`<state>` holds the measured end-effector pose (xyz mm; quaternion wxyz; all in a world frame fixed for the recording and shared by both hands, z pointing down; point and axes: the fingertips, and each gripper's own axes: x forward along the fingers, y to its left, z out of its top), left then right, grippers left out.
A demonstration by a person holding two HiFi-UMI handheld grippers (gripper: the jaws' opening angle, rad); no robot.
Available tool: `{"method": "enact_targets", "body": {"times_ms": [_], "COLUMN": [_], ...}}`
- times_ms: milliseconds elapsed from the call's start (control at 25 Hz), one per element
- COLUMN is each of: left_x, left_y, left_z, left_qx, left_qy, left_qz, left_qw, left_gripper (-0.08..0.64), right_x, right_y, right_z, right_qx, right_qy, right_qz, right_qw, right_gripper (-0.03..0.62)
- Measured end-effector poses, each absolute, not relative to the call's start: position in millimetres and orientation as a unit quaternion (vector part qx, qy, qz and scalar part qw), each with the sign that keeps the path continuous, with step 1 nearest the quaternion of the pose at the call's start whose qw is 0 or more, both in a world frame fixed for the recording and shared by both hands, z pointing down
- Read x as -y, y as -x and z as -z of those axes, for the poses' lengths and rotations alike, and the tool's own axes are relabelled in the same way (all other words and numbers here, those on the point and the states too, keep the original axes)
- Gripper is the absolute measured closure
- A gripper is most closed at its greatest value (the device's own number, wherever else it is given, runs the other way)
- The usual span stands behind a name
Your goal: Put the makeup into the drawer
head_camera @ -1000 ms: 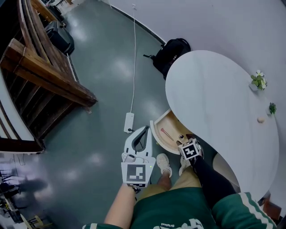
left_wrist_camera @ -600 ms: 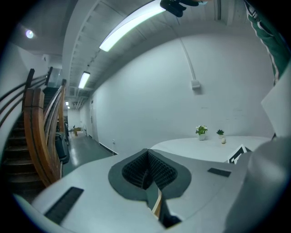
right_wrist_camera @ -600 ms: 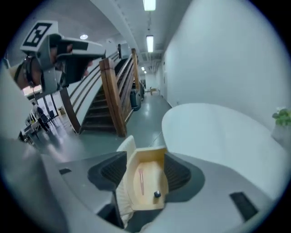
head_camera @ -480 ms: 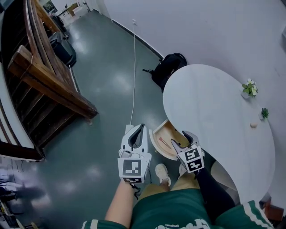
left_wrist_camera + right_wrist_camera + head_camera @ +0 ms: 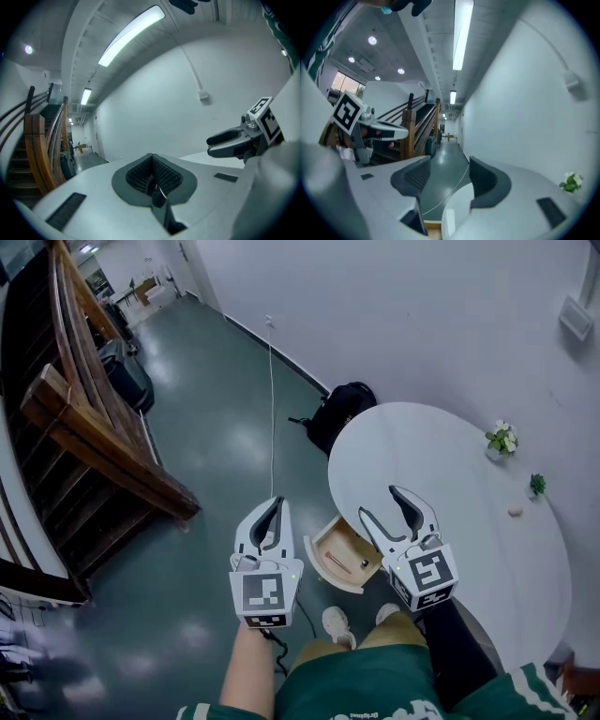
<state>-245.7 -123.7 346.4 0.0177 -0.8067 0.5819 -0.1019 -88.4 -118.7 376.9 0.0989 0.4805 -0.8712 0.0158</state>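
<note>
Above the drawer [image 5: 317, 559], right gripper [image 5: 380, 502] has risen, empty.

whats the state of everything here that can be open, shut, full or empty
drawer: open, small items lying inside
left tongs: shut, nothing between them
right tongs: open, empty

The open drawer [image 5: 317, 547] shows only in part: its inner end is hidden under the rim of the counter [image 5: 441, 474] and behind the right gripper [image 5: 378, 501]. Inside it lie a thin reddish stick [image 5: 337, 563] and a small dark item [image 5: 366, 565], both too small to identify. A pale lump [image 5: 515, 511] on the counter is also too small to tell. The bottom edge of the head view cuts off the person's torso.
</note>
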Motion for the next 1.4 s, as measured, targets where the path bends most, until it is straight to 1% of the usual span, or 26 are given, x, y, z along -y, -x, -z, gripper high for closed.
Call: {"method": "enact_targets", "body": {"times_ms": [80,160,280,480,1120,1400], "left_x": [123.0,122.4,127.3,136.5,163.4,161.6], "left_y": [243.6,237.2,216.7,171.8,-88.1,-191.0], "left_z": [-325.9,-311.1,-310.5,-307.4,-306.8,-315.3], "left_qx": [-0.592,-0.593,-0.578,-0.568,-0.457,-0.396], "left_qy": [0.802,0.803,0.813,0.820,0.888,0.917], "left_qz": [0.077,0.054,0.061,0.063,0.040,0.037], "left_qw": [0.036,0.035,0.025,0.033,0.027,0.028], "left_gripper": [0.560,0.560,0.560,0.560,0.560,0.560], "right_x": [119.0,119.2,120.6,126.6,116.2,94.3], "right_y": [78.6,68.6,49.8,-0.1,-254.7,-348.2], "right_z": [-349.5,-337.2,-335.6,-333.8,-320.8,-324.4], "right_qx": [0.867,0.863,0.858,0.847,0.773,0.731], "right_qy": [-0.493,-0.501,-0.510,-0.528,-0.632,-0.681], "right_qz": [0.000,0.010,0.011,0.010,0.013,0.000], "right_qw": [0.068,0.057,0.055,0.057,0.055,0.048], "right_gripper": [0.326,0.327,0.327,0.327,0.330,0.331]}}
